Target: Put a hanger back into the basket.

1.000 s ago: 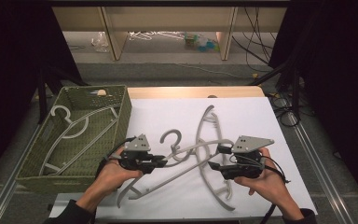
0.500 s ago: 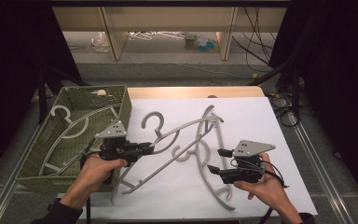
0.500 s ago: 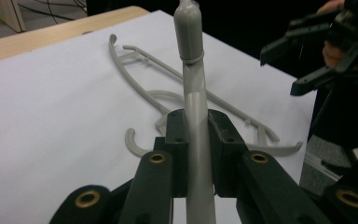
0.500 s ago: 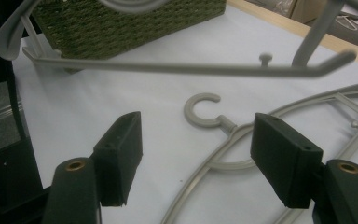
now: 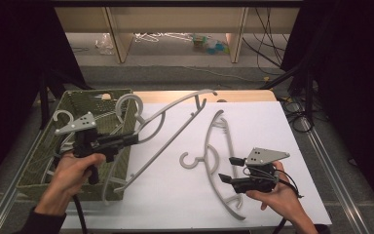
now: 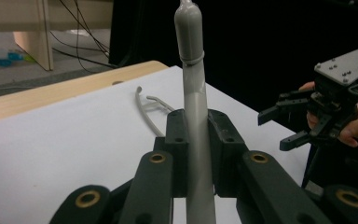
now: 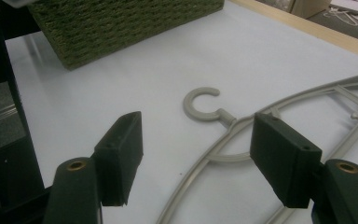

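Left gripper point(image 5: 126, 140): black two-jaw tool with a grey three-cornered top plate, raised off the table, pointing level toward the right of the high view; jaws clamped tight.
Left hand point(image 5: 75, 168): wrapped round the handle from below, forearm entering from the bottom left.
Right gripper point(image 5: 228, 169): low, near the table, pointing left; jaws spread apart, pads point(image 7: 121, 151) touching nothing.
Right hand point(image 5: 272, 192): cupping the body from beneath.

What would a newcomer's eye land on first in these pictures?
The grey hanger held in the air by the left hand-held gripper, slanting from the green basket out across the white table. Next, a second hanger lying flat at the right, with the open right hand-held gripper over its lower end.
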Demonstrator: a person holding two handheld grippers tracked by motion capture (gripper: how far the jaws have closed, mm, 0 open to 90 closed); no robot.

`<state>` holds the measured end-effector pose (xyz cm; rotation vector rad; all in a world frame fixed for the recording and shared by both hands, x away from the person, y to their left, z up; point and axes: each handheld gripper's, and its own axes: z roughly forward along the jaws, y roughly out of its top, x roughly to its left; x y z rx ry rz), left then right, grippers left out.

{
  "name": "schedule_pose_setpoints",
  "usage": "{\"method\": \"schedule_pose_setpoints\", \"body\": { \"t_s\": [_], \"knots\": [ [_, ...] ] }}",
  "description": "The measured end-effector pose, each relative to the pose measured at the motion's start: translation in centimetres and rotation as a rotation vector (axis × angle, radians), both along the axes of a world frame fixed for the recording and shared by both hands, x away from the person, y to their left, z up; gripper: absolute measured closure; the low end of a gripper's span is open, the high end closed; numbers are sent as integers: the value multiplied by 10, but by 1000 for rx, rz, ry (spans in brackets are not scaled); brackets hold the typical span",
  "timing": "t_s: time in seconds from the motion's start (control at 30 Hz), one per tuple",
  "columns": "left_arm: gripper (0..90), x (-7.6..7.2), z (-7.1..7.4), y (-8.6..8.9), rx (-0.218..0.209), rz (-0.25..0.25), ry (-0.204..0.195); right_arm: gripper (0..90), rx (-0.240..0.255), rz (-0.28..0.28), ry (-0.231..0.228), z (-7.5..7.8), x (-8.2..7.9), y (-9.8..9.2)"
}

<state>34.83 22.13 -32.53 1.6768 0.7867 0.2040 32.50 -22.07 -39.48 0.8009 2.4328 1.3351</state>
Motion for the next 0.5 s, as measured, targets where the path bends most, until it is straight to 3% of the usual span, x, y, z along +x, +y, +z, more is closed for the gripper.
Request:
{"method": "schedule_pose_setpoints", "body": {
  "t_s": [0.17, 0.2, 0.3, 0.37, 0.4, 0.5],
  "knots": [
    [793, 0, 6, 15, -21, 33, -11, 355, -1, 0, 5, -1, 0, 0],
    [793, 1, 8, 25, -23, 60, -29, 355, -2, -4, 6, -1, 0, -1],
    [793, 0, 11, 39, -76, 83, 7, 355, 0, -6, 6, -1, 0, -2],
    [793, 1, 12, 51, -68, 116, -14, 355, -1, -8, 6, -1, 0, -2],
    [792, 1, 12, 57, -85, 131, 1, 355, -3, -8, 7, -2, 0, -2],
    [793, 2, 13, 74, -86, 179, -11, 356, -3, -9, 6, -3, 1, -3]
  ]
}}
